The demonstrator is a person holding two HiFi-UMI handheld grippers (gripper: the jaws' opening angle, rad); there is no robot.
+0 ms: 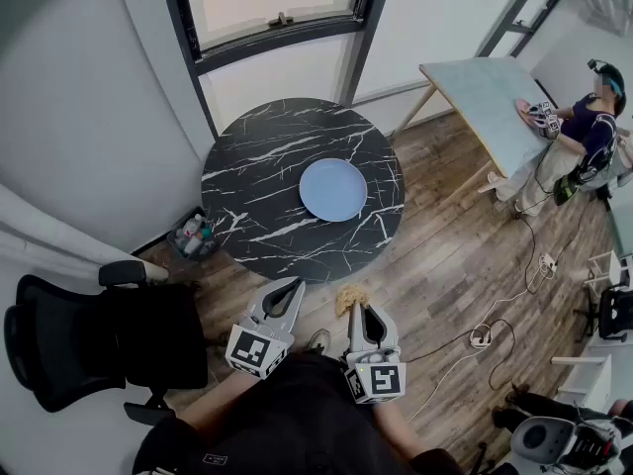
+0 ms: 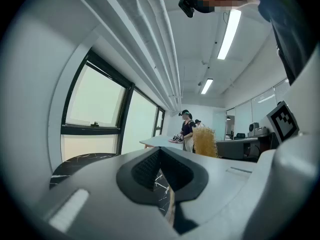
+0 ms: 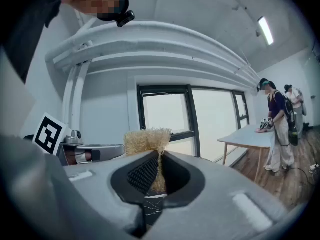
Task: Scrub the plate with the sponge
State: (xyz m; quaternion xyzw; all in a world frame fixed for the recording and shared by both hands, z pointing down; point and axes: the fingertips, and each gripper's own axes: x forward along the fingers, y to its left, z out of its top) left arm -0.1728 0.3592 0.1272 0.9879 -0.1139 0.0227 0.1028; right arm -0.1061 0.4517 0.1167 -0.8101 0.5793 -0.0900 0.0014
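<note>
Left gripper (image 1: 293, 285) is hovering level w/ jaws closed together, nothing btwn them, short of the round black marble table (image 1: 247, 196). Light-blue plate (image 1: 333, 188) is lying near the table's centre, well apart from both grippers and untouched. Right gripper (image 1: 354, 310) is pinching the tan fibrous sponge (image 1: 346, 297) at its jaw tips. Judging by this, the sponge is in hand; approach and scrubbing are all left to do.

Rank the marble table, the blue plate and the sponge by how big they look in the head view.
1. marble table, by far the largest
2. blue plate, lying on it
3. sponge, smallest, though it is nearer the camera
</note>
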